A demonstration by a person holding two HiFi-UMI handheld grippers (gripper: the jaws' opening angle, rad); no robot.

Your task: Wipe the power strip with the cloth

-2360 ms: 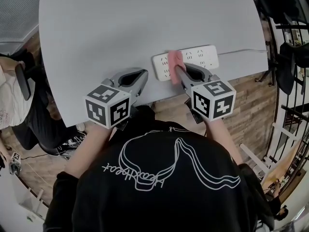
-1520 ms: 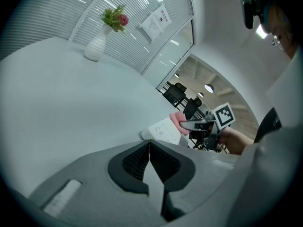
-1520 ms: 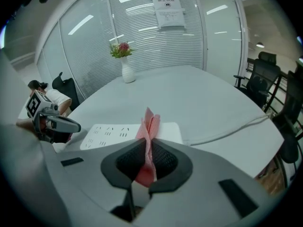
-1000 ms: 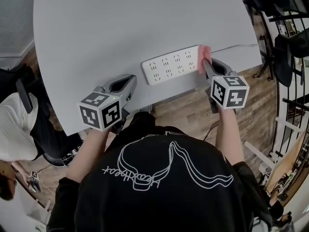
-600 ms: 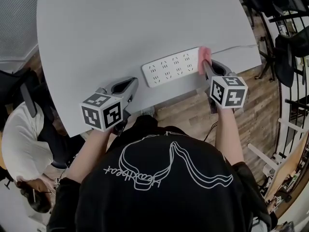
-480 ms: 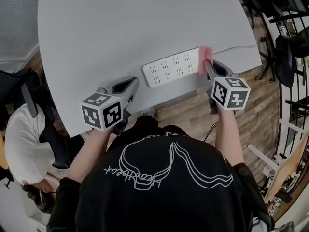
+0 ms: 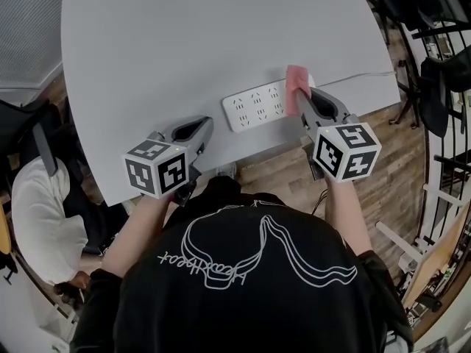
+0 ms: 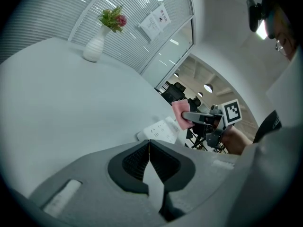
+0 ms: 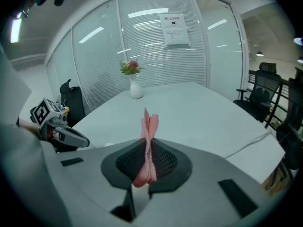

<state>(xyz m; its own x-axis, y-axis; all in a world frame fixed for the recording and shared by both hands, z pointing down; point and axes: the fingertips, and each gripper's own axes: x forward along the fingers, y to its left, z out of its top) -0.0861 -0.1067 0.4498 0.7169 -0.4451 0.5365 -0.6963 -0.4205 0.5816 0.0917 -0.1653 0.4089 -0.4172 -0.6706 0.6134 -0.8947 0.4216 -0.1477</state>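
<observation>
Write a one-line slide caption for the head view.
Right tool grips the pink cloth at the right end of the white power strip on the grey table; left tool shut, empty.

Desk: pale grey top, matt and rounded on its right side.
Power strip: white, flat on the desk with sockets up. It sits close to the near edge, right of centre and slightly askew to that edge.
Cable: thin and white, lying on the desk from the strip's right end toward the right edge.
Vase: white, upright at the far side, well apart from the strip. It holds green sprigs and a pink flower.
</observation>
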